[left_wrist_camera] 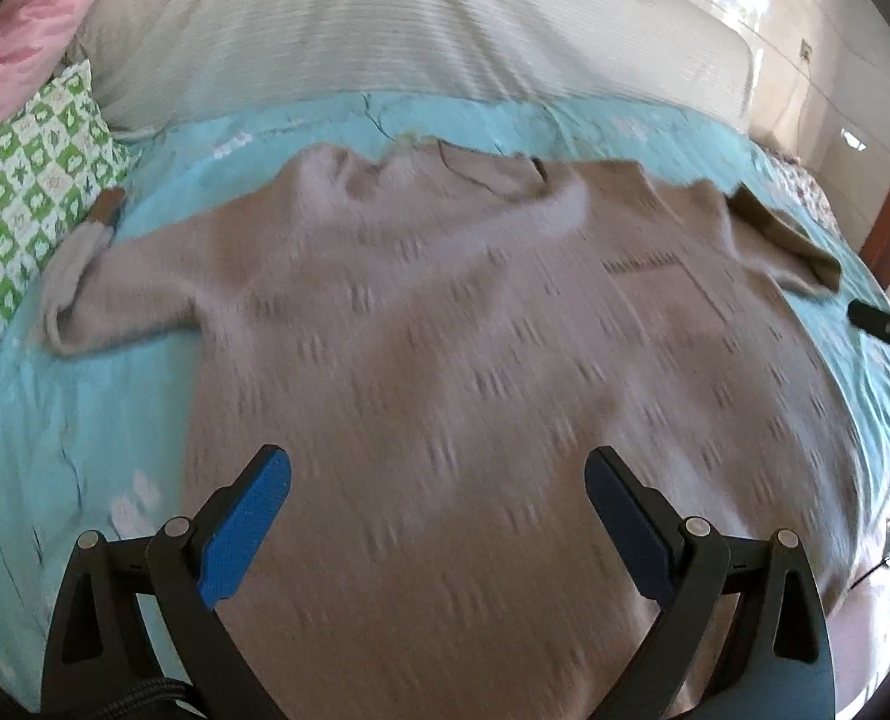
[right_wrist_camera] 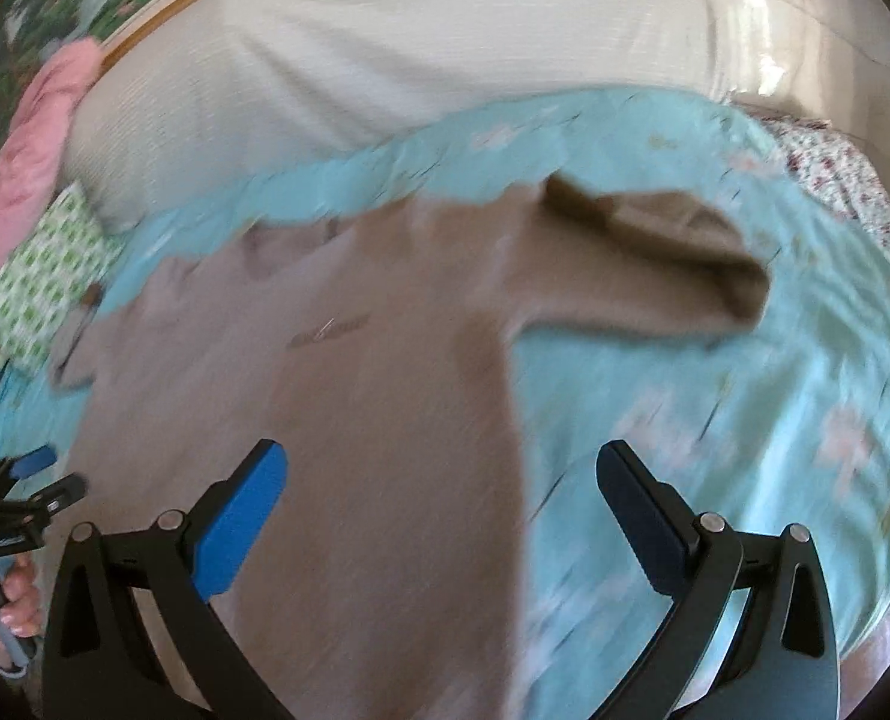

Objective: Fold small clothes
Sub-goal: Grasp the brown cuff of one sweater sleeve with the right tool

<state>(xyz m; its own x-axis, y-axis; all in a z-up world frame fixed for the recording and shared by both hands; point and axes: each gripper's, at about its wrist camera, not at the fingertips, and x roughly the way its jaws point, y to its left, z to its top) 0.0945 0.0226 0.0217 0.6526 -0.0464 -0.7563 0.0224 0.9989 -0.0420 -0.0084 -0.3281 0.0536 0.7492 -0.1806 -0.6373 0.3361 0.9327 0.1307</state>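
Observation:
A beige knitted sweater (left_wrist_camera: 445, 312) lies spread flat, front up, on a turquoise bedsheet (left_wrist_camera: 54, 420), neck away from me. Its left sleeve (left_wrist_camera: 114, 294) stretches out sideways; its right sleeve (right_wrist_camera: 655, 246) lies bent on the sheet. My left gripper (left_wrist_camera: 438, 498) is open and empty above the sweater's lower body. My right gripper (right_wrist_camera: 441, 498) is open and empty over the sweater's right side edge (right_wrist_camera: 505, 420), one finger over fabric, the other over sheet. The left gripper also shows in the right wrist view (right_wrist_camera: 30, 480), and the right gripper's finger (left_wrist_camera: 883, 324) in the left wrist view. Both views are motion-blurred.
A white ribbed blanket (left_wrist_camera: 414, 18) covers the far half of the bed. A green-and-white pillow (left_wrist_camera: 24, 204) and a pink pillow (left_wrist_camera: 18, 42) lie at the left. A floral sheet (right_wrist_camera: 847, 192) and glossy floor (left_wrist_camera: 805, 60) lie to the right. A wooden headboard (right_wrist_camera: 162, 12) is at the back left.

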